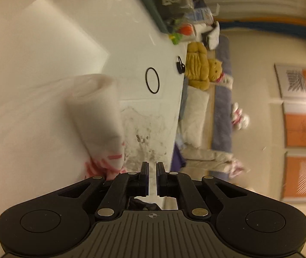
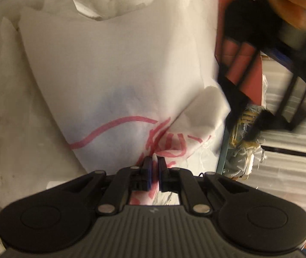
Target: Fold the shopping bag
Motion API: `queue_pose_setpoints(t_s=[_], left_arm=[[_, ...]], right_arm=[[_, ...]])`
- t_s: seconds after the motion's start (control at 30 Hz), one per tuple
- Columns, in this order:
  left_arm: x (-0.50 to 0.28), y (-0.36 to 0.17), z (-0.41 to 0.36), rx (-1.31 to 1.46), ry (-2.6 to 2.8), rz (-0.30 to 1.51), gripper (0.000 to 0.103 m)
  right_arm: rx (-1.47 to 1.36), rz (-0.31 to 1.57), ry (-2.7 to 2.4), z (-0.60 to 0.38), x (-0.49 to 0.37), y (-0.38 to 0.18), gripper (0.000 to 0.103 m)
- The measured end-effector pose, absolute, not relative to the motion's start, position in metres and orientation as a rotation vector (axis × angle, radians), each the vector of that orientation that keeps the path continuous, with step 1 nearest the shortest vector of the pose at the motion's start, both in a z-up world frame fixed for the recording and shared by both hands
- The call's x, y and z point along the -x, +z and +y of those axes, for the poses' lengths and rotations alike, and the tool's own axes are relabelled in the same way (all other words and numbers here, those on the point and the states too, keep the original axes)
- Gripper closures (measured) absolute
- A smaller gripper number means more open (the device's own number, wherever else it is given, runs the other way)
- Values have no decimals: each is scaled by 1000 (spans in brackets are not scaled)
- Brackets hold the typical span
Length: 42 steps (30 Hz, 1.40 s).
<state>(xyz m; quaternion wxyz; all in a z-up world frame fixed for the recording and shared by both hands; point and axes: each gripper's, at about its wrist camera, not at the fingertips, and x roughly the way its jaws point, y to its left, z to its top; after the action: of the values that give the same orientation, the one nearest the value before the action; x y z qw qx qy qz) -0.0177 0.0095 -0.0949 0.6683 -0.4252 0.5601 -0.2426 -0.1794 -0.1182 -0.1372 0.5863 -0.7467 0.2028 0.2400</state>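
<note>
I am reading my right gripper (image 2: pixel 155 167) as pinched on the bag (image 2: pixel 118 68): its jaws are nearly together with a pleat of white plastic, red print on it, running between them and out beneath. From that pinch the bag is fanning away from me across the marbled worktop (image 2: pixel 6 107), widest at its far end, where two handle loops are flanking a scooped cut-out. So its long axis is running near to far, straight ahead of this gripper. On the near right, a flap is lying doubled over the main sheet, touching it.

My left gripper (image 1: pixel 152 167) is holding nothing that I can see; its jaws are standing almost shut, with a narrow slit of bare worktop showing between them. The bag (image 1: pixel 97 116) is lying just to its left, bunched and blurred, with the red print nearest the fingers. Farther off, a black ring (image 1: pixel 152 80) is resting on the worktop.

I am judging the right gripper the one in command of the bag; any fold will be swinging about its pinch, while the left is sitting close enough to catch the side edge.
</note>
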Motion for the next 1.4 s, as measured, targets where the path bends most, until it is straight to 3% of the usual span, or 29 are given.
queue_pose_setpoints(t_s=[0.33, 0.47, 0.53, 0.67, 0.73, 0.83, 1.1, 1.27, 1.4], left_arm=[[9, -116, -5, 715, -474, 1302, 99], [7, -114, -5, 671, -487, 1288, 99], [7, -112, -4, 647, -498, 1277, 99], [6, -109, -3, 600, -521, 1255, 99], [8, -109, -1, 594, -531, 1243, 99], [10, -110, 3, 594, -551, 1219, 99], [11, -117, 12, 631, -577, 1188, 99], [15, -123, 20, 666, -599, 1174, 99], [17, -128, 22, 681, -618, 1158, 99]], right_arm=[[1688, 446, 582, -113, 188, -135, 95], [1542, 494, 667, -123, 189, -112, 86], [1286, 635, 717, -135, 174, -81, 78], [514, 942, 717, -185, 112, -24, 79], [98, 1079, 695, -227, 80, -27, 77], [-301, 1194, 682, -260, 52, -59, 77], [-670, 1309, 707, -275, 30, -106, 74], [-776, 1351, 753, -284, 18, -126, 73], [-775, 1285, 741, -282, 21, -118, 66]])
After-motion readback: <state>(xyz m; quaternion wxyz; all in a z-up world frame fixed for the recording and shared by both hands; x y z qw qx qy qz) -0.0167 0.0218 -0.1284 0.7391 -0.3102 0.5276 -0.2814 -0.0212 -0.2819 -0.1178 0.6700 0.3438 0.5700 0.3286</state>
